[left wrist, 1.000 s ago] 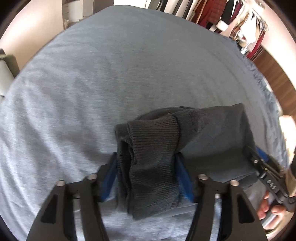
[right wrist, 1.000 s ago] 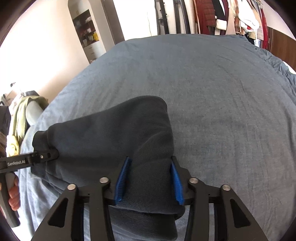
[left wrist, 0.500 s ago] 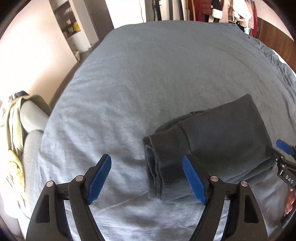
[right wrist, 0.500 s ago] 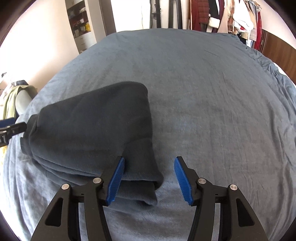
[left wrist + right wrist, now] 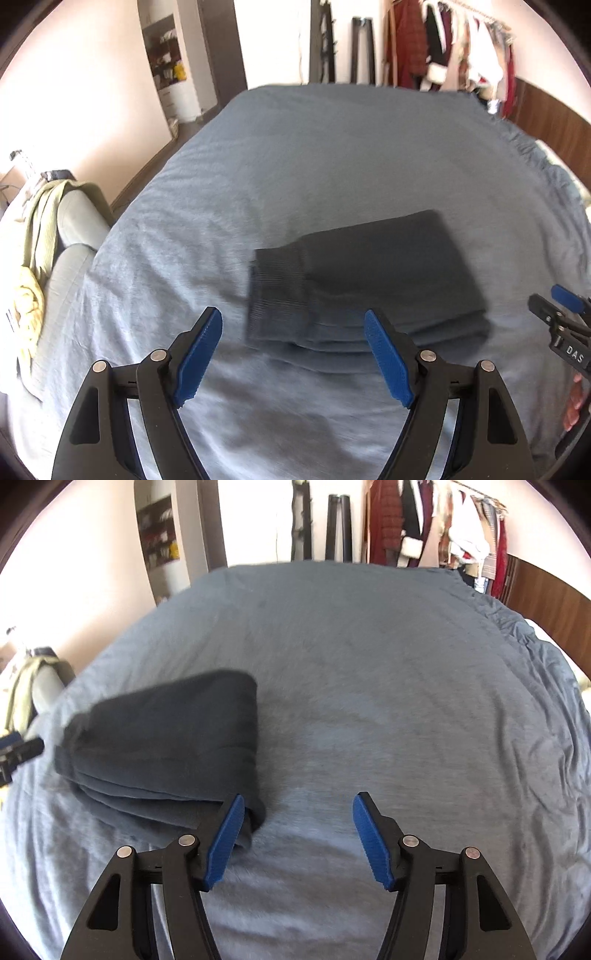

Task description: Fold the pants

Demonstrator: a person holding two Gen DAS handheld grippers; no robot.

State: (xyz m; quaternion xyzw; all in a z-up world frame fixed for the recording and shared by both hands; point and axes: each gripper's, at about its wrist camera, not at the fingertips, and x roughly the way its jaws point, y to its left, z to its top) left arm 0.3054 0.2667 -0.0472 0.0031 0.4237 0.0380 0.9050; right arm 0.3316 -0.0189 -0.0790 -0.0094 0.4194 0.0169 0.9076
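Over the last second both grippers let go of the dark pants (image 5: 365, 284) and pulled back and upward from them. A second earlier each pair of blue pads was clamped on a folded end of the cloth; at this moment the bundle lay free on the blue-grey bedspread (image 5: 295, 155).

The left gripper (image 5: 293, 360) had its jaws spread wide, with only bedspread between its pads. The right gripper (image 5: 297, 840) had just been opening its jaws and stood spread too, with nothing between them; in its own view its left pad overlapped the nearest corner of the pants (image 5: 162, 746), and whether it touched the cloth could not be told.

The pants lay as a compact folded rectangle near the front edge of the bed, its long axis running side to side between the two grippers. The ribbed cuff end faced the left gripper, ahead of it and slightly to its right. The smooth folded end faced the right gripper, ahead of it and to its left. Both seemed about equally near. The fold looked finished, so any further move would probably be only a tidying touch.
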